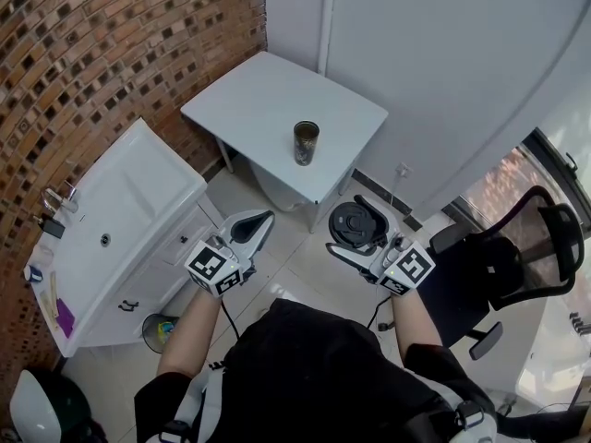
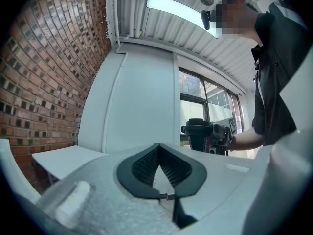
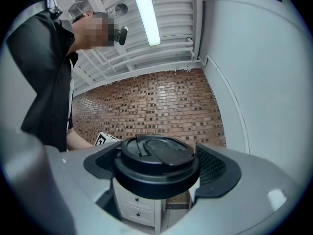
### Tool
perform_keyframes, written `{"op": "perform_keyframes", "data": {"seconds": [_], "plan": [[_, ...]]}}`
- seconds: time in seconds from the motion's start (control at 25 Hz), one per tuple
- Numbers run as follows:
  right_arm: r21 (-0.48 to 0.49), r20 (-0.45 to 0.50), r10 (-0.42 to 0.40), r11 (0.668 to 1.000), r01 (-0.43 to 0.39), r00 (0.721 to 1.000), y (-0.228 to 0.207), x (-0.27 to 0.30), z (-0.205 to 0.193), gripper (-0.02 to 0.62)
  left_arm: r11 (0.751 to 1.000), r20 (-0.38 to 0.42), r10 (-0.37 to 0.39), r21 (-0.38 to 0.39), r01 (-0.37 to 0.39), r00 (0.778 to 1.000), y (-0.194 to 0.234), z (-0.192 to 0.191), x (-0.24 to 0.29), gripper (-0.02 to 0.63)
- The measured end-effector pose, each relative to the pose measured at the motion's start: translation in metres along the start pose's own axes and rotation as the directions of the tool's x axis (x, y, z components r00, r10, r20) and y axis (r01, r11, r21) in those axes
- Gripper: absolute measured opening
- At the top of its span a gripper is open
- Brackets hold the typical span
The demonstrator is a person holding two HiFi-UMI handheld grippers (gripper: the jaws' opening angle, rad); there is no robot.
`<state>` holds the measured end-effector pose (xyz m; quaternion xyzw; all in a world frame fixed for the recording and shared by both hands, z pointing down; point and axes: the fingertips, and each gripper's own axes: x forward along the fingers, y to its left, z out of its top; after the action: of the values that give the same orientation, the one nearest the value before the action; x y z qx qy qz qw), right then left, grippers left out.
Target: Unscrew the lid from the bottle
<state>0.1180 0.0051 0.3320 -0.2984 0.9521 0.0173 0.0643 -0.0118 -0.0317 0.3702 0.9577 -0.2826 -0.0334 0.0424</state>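
Observation:
The bottle, a dark metal tumbler with no lid on it, stands upright near the front edge of the small white table. The black round lid is clamped between the jaws of my right gripper, held in the air below and right of the table, apart from the bottle. My left gripper hovers to the left of it, shut, its ribbed pads touching with nothing between them. The right gripper with the lid also shows in the left gripper view.
A white sink cabinet stands at the left against the brick wall. A black office chair is at the right. A small bin sits on the tiled floor by the cabinet.

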Motion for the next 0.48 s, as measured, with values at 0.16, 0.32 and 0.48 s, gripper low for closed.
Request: {"op": "perform_keyframes", "data": {"seconds": [0.16,0.32,0.48], "plan": [[0.0,0.006,0.003,1.0,-0.003,1.0,-0.005,0.003,0.002,0.476,1.0,-0.008,0.002,0.025,-0.002,1.0,0.003,0.003,0.001,0.003],[0.005,0.012,0.006,1.0,-0.006,1.0,-0.008,0.007,0.003,0.476,1.0,-0.009,0.008,0.023,-0.007,1.0,0.004,0.001,-0.001,0.003],[0.008,0.007,0.011,1.0,-0.011,1.0,-0.011,0.015,0.0,0.476,1.0,-0.007,0.012,0.012,-0.012,1.0,0.009,0.001,-0.004,0.003]]}}
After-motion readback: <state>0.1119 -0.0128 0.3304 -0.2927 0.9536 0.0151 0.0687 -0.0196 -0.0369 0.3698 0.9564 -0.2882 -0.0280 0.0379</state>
